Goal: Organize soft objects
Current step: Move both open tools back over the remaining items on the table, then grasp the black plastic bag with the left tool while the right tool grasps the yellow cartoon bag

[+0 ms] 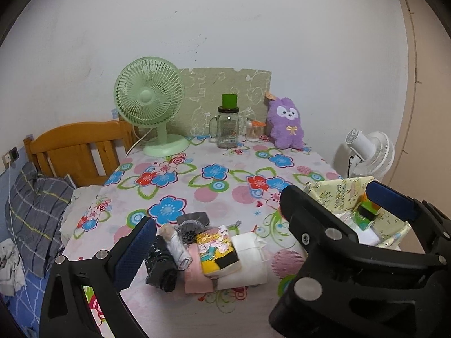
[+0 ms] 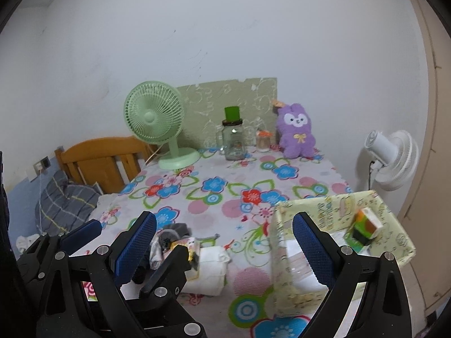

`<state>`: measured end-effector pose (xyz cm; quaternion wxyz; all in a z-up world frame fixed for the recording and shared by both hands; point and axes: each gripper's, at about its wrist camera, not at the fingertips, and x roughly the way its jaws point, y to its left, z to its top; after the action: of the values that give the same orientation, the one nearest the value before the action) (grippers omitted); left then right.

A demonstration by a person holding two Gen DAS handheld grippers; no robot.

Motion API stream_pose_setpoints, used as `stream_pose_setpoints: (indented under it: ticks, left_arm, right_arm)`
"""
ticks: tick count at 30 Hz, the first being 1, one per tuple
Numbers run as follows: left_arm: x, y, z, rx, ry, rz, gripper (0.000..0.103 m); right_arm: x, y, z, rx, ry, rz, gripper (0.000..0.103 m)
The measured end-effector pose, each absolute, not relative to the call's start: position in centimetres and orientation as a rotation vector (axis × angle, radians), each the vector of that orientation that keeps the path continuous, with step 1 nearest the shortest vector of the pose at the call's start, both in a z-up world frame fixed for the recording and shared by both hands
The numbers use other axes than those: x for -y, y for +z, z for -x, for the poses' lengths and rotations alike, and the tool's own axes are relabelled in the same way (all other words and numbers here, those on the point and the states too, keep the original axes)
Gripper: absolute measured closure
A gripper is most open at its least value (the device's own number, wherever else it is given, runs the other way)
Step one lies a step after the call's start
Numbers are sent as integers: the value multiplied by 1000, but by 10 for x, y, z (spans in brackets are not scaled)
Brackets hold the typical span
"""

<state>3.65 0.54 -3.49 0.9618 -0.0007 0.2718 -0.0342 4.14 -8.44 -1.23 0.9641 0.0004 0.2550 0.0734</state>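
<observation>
A pile of soft rolled items (image 1: 197, 250) is seen near the front edge of the tabletop (image 1: 225, 180). Both grippers, left (image 1: 248, 242) and right (image 2: 225, 250), are held wide open, empty. The rolls are judged light and squashy; each should be taken at its middle.

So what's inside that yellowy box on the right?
Inside the fabric box a green and orange packet leans on the far wall, with white and pale pink folded things lower down. The near wall and the right gripper cover the bottom.
</observation>
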Motion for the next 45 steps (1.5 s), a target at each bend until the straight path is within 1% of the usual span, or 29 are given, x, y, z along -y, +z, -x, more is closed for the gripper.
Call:
stream_pose_setpoints:
  ticks: [18, 26, 28, 32, 38, 40, 41, 43, 45]
  left_arm:
    - [-36, -71, -63, -606, 11, 9, 1]
    - [-48, -87, -76, -667, 44, 8, 8]
    - [-52, -90, -77, -674, 39, 17, 18]
    - [-59, -96, -81, -693, 41, 30, 25]
    - [-71, -104, -85, -719, 50, 57, 39]
    - [-74, -108, -85, -730, 46, 69, 46]
    - [-76, -109, -86, -733, 45, 73, 48]
    - [-80, -113, -87, -745, 55, 79, 54]
    - [-84, -117, -88, -754, 62, 86, 57]
  right_arm:
    - [58, -55, -74, -587, 197, 0, 4]
    - [48, -72, -88, -635, 207, -2, 4]
    - [46, -76, -91, -645, 212, -3, 4]
    - [39, -82, -96, -665, 216, 9, 4]
    - [29, -90, -102, -687, 220, 26, 4]
    - [25, -92, -103, -693, 224, 33, 4]
    - [23, -94, -104, -698, 225, 37, 4]
    - [20, -97, -106, -706, 226, 43, 4]
    - [16, -101, -108, -717, 228, 50, 4]
